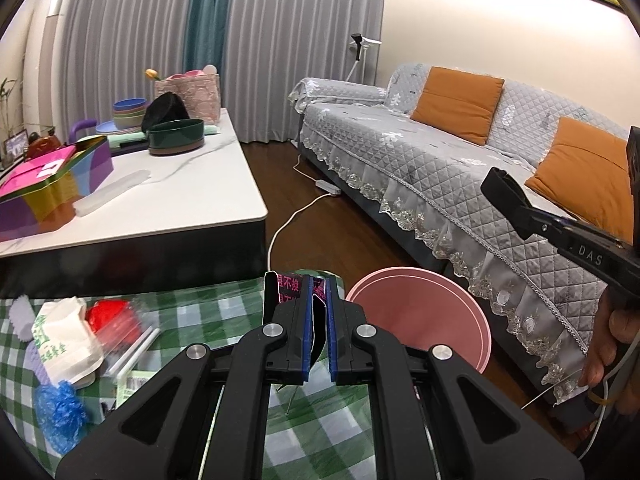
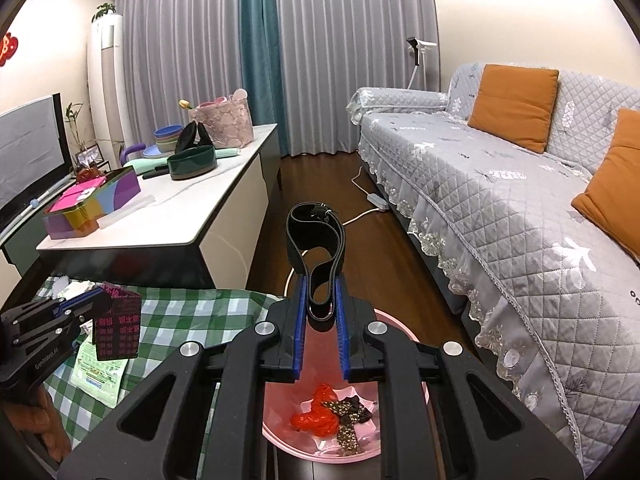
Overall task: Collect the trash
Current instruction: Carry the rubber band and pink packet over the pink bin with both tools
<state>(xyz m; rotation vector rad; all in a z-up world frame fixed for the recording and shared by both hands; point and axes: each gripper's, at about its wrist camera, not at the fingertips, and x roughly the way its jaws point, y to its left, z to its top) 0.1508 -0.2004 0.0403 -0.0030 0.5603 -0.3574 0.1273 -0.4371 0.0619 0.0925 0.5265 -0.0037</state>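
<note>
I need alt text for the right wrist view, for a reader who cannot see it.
The right gripper holds a black looped strap above a pink bin that already contains red and dark scraps. At left, the left gripper holds a dark red packet over a green checked cloth.

Warm even indoor light, soft shadows, sharp focus, strong fisheye bending, dark corners

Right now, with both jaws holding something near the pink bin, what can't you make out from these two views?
- Pink bin, left wrist view: its bottom is hidden by its own rim and the left gripper.
- Bin contents, right wrist view: partly covered by the right gripper.
- Dark wrapper: its pink print is too small to read.
- Black strap: its lower end is hidden between the jaws.
- Blue plastic: blurred near the frame's edge.
</note>
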